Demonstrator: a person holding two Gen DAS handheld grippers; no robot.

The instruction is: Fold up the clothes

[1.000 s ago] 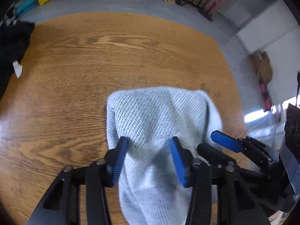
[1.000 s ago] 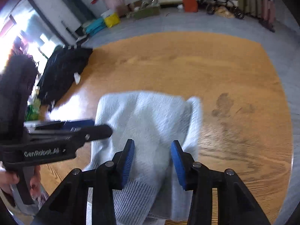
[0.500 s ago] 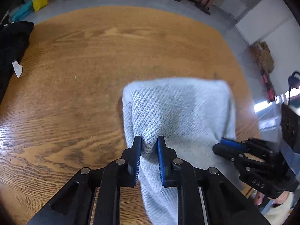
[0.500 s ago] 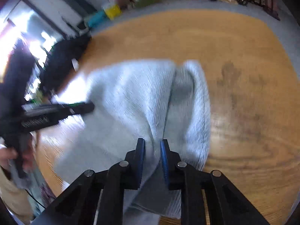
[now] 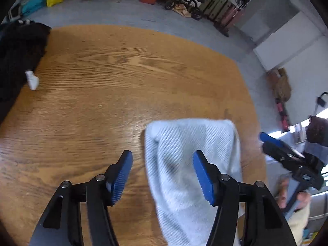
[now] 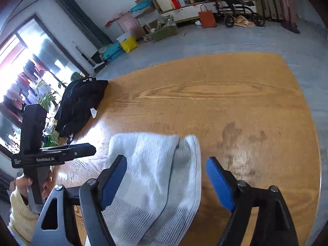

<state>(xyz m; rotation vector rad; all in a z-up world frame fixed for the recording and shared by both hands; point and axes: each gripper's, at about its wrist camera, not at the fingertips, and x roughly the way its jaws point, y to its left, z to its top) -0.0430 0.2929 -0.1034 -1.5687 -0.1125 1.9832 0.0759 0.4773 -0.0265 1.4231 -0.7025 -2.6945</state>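
A pale grey knitted garment (image 5: 190,164) lies folded on the wooden table (image 5: 123,82), its near end hanging over the front edge. My left gripper (image 5: 162,176) hovers above its left side with jaws opening, blue pads clear of the cloth. In the right wrist view the same garment (image 6: 155,174) lies below my right gripper (image 6: 166,180), whose jaws are also opening wide and grip nothing. The right gripper (image 5: 287,155) appears at the right edge of the left wrist view, and the left gripper (image 6: 61,153) at the left of the right wrist view.
A black garment (image 6: 80,104) with a white tag is heaped at the table's far left corner (image 5: 18,57). Dark stains (image 6: 235,135) mark the wood right of the grey garment. A person's hand and cream sleeve (image 6: 22,205) hold the left tool. Boxes, bags and a cart line the far wall.
Both grippers pinched folds of the grey garment half a second ago and have now let go, jaws spread. Both have drawn back, and the garment has dropped onto the table.
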